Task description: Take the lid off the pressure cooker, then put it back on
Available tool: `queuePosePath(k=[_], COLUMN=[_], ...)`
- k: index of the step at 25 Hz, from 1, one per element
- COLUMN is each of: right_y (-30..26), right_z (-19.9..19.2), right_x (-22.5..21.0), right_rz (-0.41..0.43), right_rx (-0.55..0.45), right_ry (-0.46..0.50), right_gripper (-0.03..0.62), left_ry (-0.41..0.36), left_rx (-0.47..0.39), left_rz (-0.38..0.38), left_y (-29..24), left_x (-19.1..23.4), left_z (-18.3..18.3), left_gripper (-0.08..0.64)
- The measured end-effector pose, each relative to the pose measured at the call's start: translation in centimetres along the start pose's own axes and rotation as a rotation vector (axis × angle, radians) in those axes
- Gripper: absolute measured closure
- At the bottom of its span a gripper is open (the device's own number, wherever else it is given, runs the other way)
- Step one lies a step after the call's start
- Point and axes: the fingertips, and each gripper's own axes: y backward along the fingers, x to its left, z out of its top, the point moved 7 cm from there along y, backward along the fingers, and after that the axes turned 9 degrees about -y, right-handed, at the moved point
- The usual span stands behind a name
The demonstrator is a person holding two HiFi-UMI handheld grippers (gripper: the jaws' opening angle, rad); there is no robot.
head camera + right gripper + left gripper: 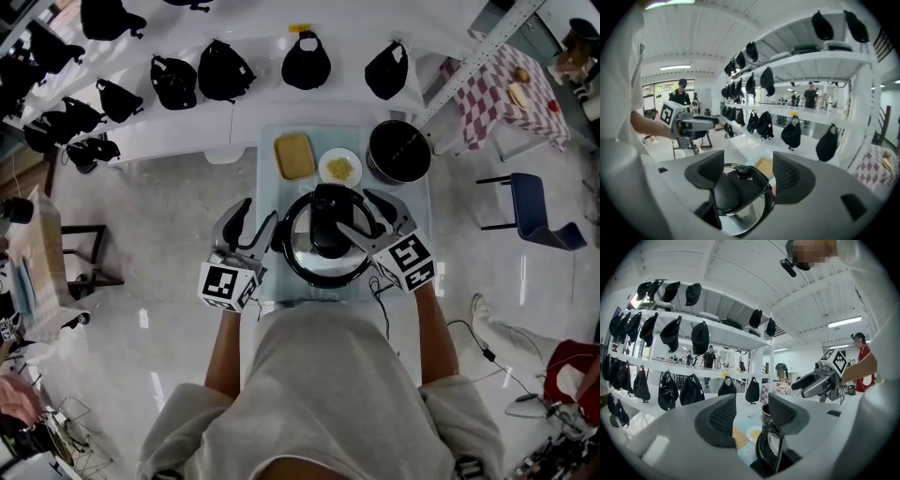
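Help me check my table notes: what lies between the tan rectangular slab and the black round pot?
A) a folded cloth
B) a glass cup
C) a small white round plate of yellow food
C: the head view shows the small white round plate between the tan rectangular slab and the black round pot.

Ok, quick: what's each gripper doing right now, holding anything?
Left gripper: open, nothing between its jaws.
Right gripper: open wide, over the lid, pads not pressing on it.

Steel lid (302,247), black handle (329,223), atop pressure cooker (323,281).
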Motion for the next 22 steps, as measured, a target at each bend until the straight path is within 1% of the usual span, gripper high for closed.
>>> queuePosePath(k=[1, 3, 4, 6, 8, 11, 13, 16, 22], right_y=[0.7, 2.3, 3.2, 4.8, 6.4, 8.5, 9.5, 10.1, 10.0], right_z=[0.0, -0.2, -0.4, -0.9, -1.6, -2.6, -3.1, -3.5, -3.5], right_x=[-0.8, -2.1, -2.7, -3.5, -4.0, -4.3, -4.3, -4.4, -4.5], right_rz=[-0.046, -0.133, -0.170, -0.233, -0.293, -0.367, -0.379, -0.380, -0.396], right_rx=[-0.034, -0.099, -0.132, -0.196, -0.247, -0.301, -0.325, -0.323, -0.283], right_ry=[-0.032, -0.101, -0.138, -0.211, -0.269, -0.317, -0.333, -0.335, -0.290], right_gripper=[0.281, 0.360, 0.384, 0.443, 0.487, 0.588, 0.591, 0.591, 0.591], left_ry=[0.002, 0.004, 0.002, -0.004, -0.015, -0.013, 0.003, 0.008, -0.002], left_rx=[0.001, 0.004, 0.003, 0.003, 0.007, 0.014, 0.030, 0.051, 0.054], left_rz=[0.005, 0.011, 0.013, 0.019, 0.025, 0.027, 0.020, 0.010, 0.003], left_y=[0.0, -0.1, -0.1, -0.2, -0.2, -0.2, -0.1, -0.3, -0.6], left_x=[0.1, 0.2, 0.3, 0.4, 0.5, 0.5, 0.6, 0.4, -0.1], left_z=[0.1, 0.2, 0.2, 0.3, 0.4, 0.3, 0.1, -0.2, -0.1], left_gripper=[0.351, 0.385, 0.408, 0.453, 0.489, 0.536, 0.553, 0.554, 0.554])
